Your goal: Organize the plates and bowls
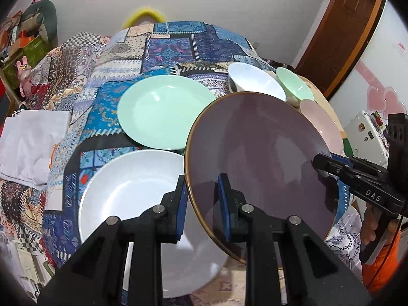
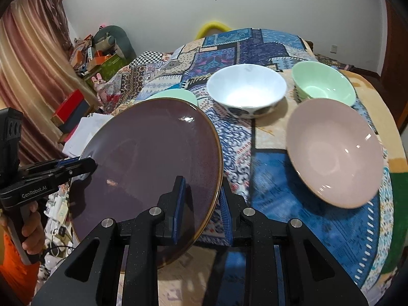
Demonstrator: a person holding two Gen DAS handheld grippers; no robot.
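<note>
Purple plate [image 1: 257,168], rimmed in gold, is hanging tilted above the table, pinched at two edges at once. The left gripper [image 1: 202,204] is clamping its near rim, one blue pad [image 1: 224,204] pressing on the upper face and the other finger sitting beneath. The right gripper [image 2: 201,209] is gripping the opposite rim in the same way, its fingers closed onto the plate's edge; in the left wrist view it is reaching in from the right side.

Just below and left of the held plate, a white plate [image 1: 127,199] is lying flat on the patchwork cloth [image 1: 163,46], and the purple plate is overlapping it in the view. Beyond that, a green plate [image 1: 158,114] is resting on the cloth. Farther right, a white bowl [image 2: 246,90] and a green bowl [image 2: 322,85] are standing upright beside each other, with a pink bowl [image 2: 334,153] sitting nearer, just in front of the green one. Some white folded cloth [image 1: 30,145] is lying at the table's left edge.
</note>
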